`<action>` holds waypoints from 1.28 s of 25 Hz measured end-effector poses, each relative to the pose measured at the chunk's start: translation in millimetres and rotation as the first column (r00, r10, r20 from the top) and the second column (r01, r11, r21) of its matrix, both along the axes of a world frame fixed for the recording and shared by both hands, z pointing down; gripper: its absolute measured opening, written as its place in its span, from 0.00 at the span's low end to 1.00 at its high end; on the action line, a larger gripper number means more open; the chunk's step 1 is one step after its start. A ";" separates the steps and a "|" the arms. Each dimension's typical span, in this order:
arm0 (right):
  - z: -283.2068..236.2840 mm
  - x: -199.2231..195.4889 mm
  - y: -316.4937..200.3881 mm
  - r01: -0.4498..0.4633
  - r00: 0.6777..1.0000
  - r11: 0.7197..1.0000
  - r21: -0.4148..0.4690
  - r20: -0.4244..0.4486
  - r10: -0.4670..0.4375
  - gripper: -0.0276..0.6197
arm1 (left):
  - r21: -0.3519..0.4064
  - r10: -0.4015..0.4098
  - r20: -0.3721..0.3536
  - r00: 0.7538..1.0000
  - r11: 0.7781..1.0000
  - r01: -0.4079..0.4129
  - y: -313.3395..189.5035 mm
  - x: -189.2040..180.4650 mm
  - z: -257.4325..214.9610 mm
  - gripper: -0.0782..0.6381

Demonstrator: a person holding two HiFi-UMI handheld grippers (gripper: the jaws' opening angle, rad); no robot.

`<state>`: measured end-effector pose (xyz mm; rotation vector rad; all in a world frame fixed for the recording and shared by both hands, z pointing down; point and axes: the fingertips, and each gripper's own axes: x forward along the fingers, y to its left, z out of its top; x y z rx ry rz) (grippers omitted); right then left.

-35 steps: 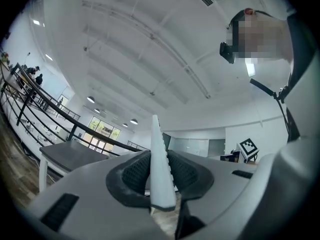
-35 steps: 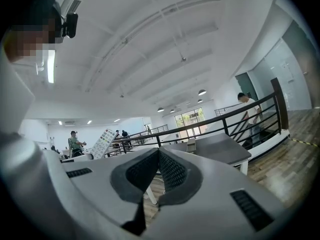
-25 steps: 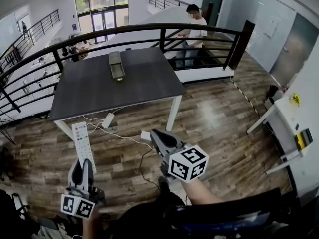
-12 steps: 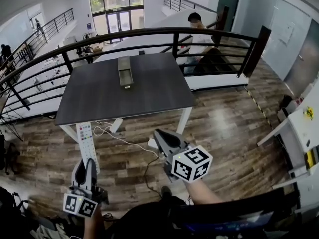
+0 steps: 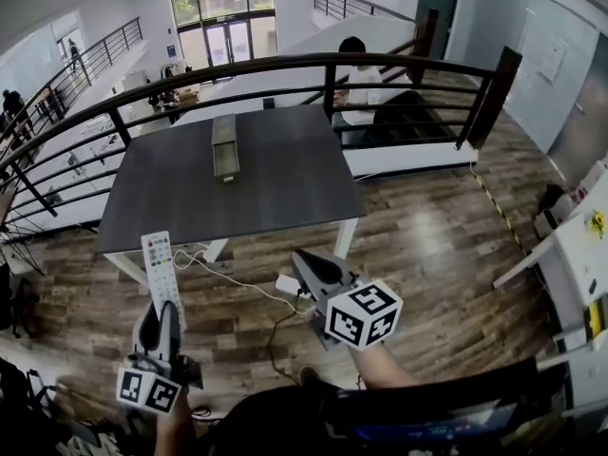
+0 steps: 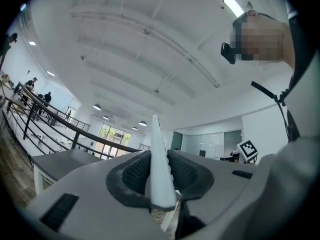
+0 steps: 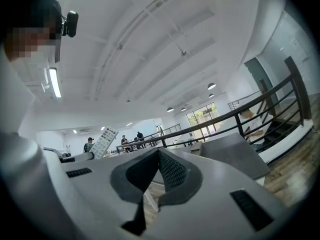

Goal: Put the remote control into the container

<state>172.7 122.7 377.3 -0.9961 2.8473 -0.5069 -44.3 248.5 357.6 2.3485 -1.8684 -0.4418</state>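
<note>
The left gripper [image 5: 159, 317] pinches the near end of the remote [image 5: 161, 272]. In the left gripper view the remote stands edge-on between the two pads, which press on it from both sides. The gripper points ahead and a little upward, so the remote sticks out forward with its buttons facing up. It is held in the air over the floor [image 5: 427, 245], and its far end shows against the table's [image 5: 285, 174] near edge.

The right gripper [image 5: 300, 256] has its jaws pressed together with nothing between them. It points level, ahead and slightly toward the left gripper. Its cube [image 5: 364, 313] sits near the wrist, and a bare forearm [image 5: 385, 367] runs back from it. This gripper also hangs over the floor, short of the table.

The container [image 5: 225, 146] is a long narrow open box. It lies on the far half of the table, lengthwise away from the person and well apart from the remote. What is in it cannot be made out.

The table is dark-topped with white legs and stands on wood planks. A white power strip [image 5: 288, 284] and cable [image 5: 223, 266] lie on the floor by its near edge. A black railing [image 5: 285, 63] curves behind the table, with a person [image 5: 356, 74] beyond it and glass doors [image 5: 214, 41] farther back.
</note>
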 end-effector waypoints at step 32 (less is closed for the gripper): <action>-3.9 -67.0 -145.3 -0.006 1.000 1.000 0.003 -0.014 0.006 0.04 | -0.020 0.043 -0.015 0.999 0.999 -0.044 -162.7 -63.4 0.3 0.25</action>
